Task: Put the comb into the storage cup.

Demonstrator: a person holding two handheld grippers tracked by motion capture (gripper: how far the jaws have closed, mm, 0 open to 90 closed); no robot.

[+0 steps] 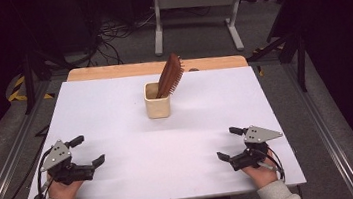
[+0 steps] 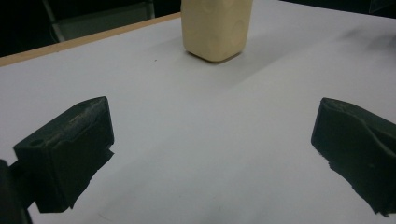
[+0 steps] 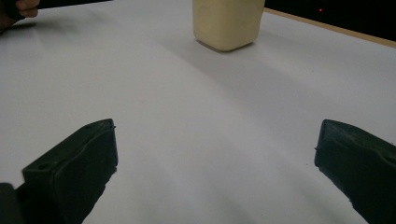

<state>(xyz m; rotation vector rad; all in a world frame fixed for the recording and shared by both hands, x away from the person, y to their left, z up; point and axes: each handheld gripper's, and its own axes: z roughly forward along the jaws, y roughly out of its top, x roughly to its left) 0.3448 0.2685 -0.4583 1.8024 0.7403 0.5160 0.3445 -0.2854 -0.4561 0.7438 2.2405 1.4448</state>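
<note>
A cream cup (image 1: 157,100) stands upright at the centre of the white table (image 1: 116,116), slightly above the middle of the high view, and a brown hairbrush (image 1: 170,75) stands in it. The long axis of the hairbrush runs from the cup opening up and to the right in the frame; the bristled head is uppermost and leans over the right rim, and the handle end is hidden inside the cup. The left gripper (image 1: 88,149) rests at the lower left of the high view and the right gripper (image 1: 230,143) at the lower right, both near the bottom edge of the table and well apart from the cup. From each gripper the cup lies forward and toward the centre line. Neither gripper is clearly nearer; the head of the hairbrush tilts toward the right side, so the right gripper appears to have the more direct approach to it. In the left gripper view the jaws stand wide apart with bare table between them, and the cup (image 2: 217,28) sits at top centre. The right gripper view matches: jaws spread wide, nothing held or touched, cup (image 3: 228,23) at top centre.
</note>
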